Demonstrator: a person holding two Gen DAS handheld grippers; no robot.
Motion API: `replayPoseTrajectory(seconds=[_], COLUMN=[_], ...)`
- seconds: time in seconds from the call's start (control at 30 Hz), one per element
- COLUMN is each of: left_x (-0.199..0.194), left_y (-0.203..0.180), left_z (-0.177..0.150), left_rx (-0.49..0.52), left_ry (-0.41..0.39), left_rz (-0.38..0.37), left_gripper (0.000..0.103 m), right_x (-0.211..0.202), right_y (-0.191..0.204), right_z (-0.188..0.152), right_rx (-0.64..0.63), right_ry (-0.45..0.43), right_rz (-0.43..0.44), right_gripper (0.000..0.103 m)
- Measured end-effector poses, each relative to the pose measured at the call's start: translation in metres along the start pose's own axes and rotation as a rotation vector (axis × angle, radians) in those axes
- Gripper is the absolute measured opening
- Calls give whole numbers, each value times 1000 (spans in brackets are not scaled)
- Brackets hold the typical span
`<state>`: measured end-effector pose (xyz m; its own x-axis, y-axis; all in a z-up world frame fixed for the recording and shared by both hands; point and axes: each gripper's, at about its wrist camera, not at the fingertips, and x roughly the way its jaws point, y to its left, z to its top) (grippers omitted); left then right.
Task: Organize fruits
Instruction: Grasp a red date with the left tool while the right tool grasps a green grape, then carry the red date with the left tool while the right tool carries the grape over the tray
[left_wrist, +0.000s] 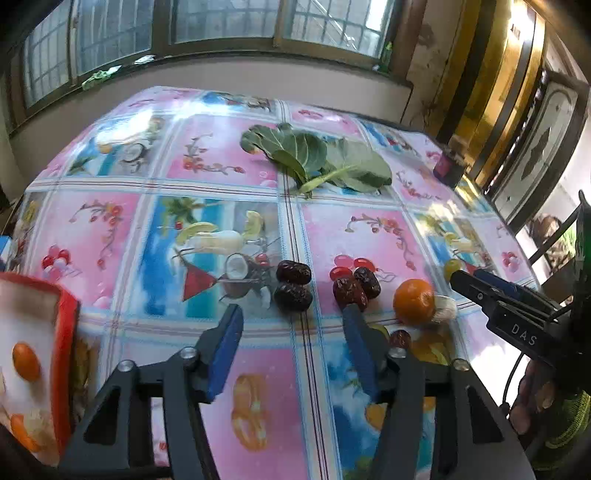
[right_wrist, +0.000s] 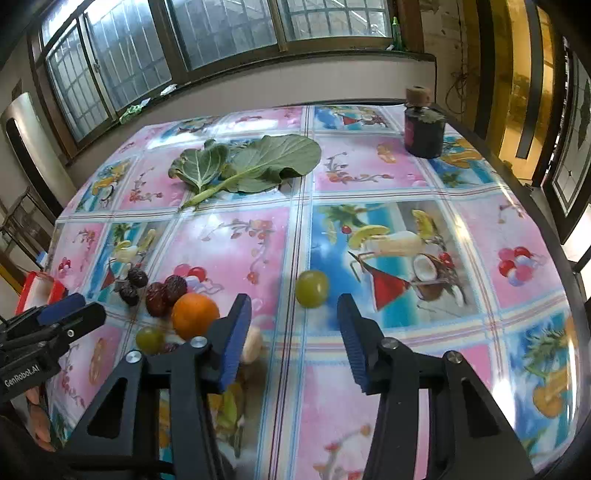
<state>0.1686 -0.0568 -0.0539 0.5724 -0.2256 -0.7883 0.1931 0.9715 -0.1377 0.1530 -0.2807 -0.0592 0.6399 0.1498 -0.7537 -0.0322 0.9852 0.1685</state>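
Note:
Two dark red dates (left_wrist: 293, 285) lie on the patterned tablecloth just ahead of my open, empty left gripper (left_wrist: 291, 334). Two more dates (left_wrist: 356, 286) touch its right fingertip. An orange (left_wrist: 413, 301) and a white mushroom (left_wrist: 445, 310) lie to their right. A red-rimmed white tray (left_wrist: 35, 365) at the far left holds small orange fruit (left_wrist: 26, 361). In the right wrist view, a green grape (right_wrist: 312, 288) lies just ahead of my open, empty right gripper (right_wrist: 295, 321). The orange (right_wrist: 195, 315), dates (right_wrist: 164, 293), a second grape (right_wrist: 149, 339) and the mushroom (right_wrist: 253, 345) lie to its left.
Large green leaves (right_wrist: 251, 162) lie at the table's far middle. A dark jar with a cork lid (right_wrist: 423, 125) stands at the far right corner. Windows and a wall run behind the table. The tray also shows at the left edge of the right wrist view (right_wrist: 37, 290).

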Motion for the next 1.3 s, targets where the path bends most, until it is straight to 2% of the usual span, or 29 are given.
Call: replayPoseTrajectory(seconds=[0.13,0.33,0.4,0.47,0.53,0.63,0.73,0.87,1.0,1.23,1.3], left_x=[20,30,33,36,37,36,23,-13,-48,-101,-112], left_y=[0,-1,-3,-4,-3,-1,1,4,9,28,33], left_z=[1,3,5,7,7,7,3,-6,-23,-50,-56], left_rx=[14,31,41,53,57,51,33,15,10,-45,-48], left_ry=[40,20,12,3,1,4,-5,-46,-67,-119,-133], left_rz=[-10,9,14,30,27,12,-23,-48,36,98,139], left_gripper=[37,34,34,26,26,26,26,26,26,26,26], right_x=[15,23,26,27,27,24,12,-13,-36,-71,-77], right_y=[-1,-4,-5,-5,-7,-6,0,11,29,79,92], right_z=[2,4,6,8,9,8,4,-8,-22,-43,-46], right_rx=[-1,-9,-9,-11,-11,-12,-24,-29,-40,-97,-113], right_ry=[28,31,33,32,25,26,14,-10,-28,-44,-47], right_rz=[-7,-41,-50,-65,-72,-54,-40,6,68,194,216], right_gripper=[41,41,38,31,24,24,24,24,24,24,24])
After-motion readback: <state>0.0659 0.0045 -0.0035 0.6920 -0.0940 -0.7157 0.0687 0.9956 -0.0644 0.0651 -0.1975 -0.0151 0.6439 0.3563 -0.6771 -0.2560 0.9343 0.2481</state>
